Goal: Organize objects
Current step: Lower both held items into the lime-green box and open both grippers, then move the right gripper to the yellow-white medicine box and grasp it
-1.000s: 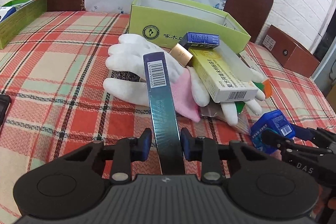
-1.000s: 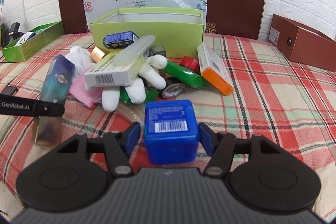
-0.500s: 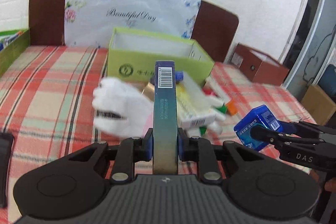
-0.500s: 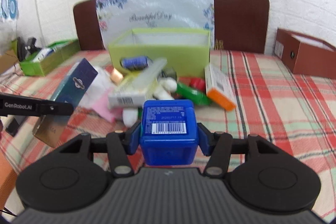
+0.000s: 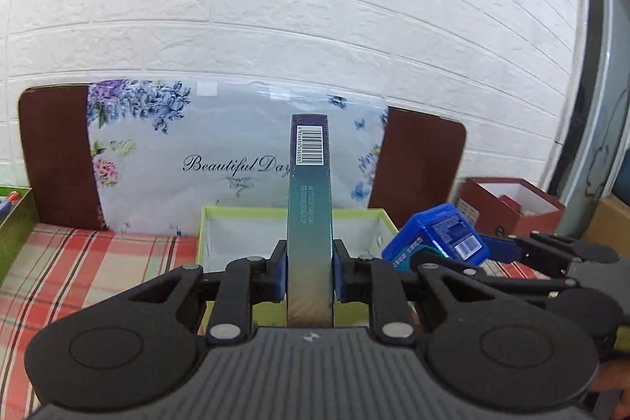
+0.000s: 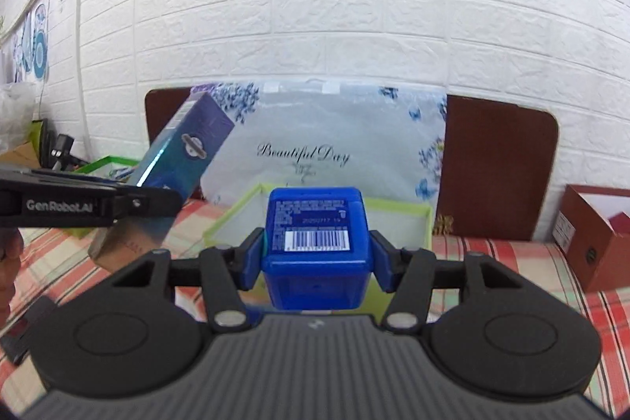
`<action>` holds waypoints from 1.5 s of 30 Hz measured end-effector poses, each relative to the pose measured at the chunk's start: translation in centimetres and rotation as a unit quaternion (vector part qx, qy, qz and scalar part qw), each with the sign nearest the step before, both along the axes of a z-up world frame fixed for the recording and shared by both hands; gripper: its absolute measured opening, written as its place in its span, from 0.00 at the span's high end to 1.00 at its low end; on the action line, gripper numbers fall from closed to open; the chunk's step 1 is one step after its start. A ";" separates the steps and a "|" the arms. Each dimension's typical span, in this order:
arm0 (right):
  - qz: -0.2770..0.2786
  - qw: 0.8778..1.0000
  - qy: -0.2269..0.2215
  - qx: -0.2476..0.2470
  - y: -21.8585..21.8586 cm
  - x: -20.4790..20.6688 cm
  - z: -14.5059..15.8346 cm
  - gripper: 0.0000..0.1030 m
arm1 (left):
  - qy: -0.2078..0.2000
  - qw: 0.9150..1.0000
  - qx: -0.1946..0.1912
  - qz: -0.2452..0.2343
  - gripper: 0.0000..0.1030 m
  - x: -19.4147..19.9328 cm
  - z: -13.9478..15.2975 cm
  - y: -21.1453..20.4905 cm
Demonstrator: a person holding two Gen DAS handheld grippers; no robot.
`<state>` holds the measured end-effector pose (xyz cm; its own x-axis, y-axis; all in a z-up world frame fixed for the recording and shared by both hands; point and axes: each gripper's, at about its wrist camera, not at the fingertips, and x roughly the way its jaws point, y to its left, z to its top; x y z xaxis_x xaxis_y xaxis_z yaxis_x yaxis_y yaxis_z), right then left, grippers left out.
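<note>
Left gripper [image 5: 309, 276] clamped on tall teal-purple carton [image 5: 309, 207], right gripper [image 6: 317, 256] clamped on blue plastic box [image 6: 317, 243], above open lime-green cardboard box [image 5: 236, 223]

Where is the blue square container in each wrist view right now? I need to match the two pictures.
Left wrist view: the blue square container sits right of centre, tilted, held in the right tool.
Right wrist view: it is dead centre, clamped between the tool's two blue pads, barcode facing the camera.
Shared landmark: the open green box below the "Beautiful Day" floral bag.
</note>
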<state>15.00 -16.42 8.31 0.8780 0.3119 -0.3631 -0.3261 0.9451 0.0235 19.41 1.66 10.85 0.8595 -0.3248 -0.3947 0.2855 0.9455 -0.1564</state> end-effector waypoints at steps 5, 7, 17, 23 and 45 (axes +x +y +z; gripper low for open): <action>-0.018 1.000 0.000 -0.024 2.3 6.9 -1.4 0.47 | 0.012 1.000 0.009 0.009 0.79 7.1 -1.3 -0.4; -0.020 0.999 0.007 -0.033 3.0 9.2 -2.5 0.47 | 0.009 1.000 0.019 0.011 0.79 9.4 -2.1 -0.6; -0.002 0.994 0.102 -0.047 4.6 17.3 -8.9 0.47 | 0.076 0.996 0.039 0.015 0.78 15.1 -8.1 0.2; 0.018 0.989 0.135 -0.051 5.4 18.7 -10.9 0.40 | 0.055 0.998 0.002 0.032 0.17 14.6 -8.1 1.4; -0.039 0.998 -0.038 -0.007 -2.0 -3.8 -1.2 0.00 | 0.029 0.995 -0.047 0.089 0.14 -7.8 -3.6 2.7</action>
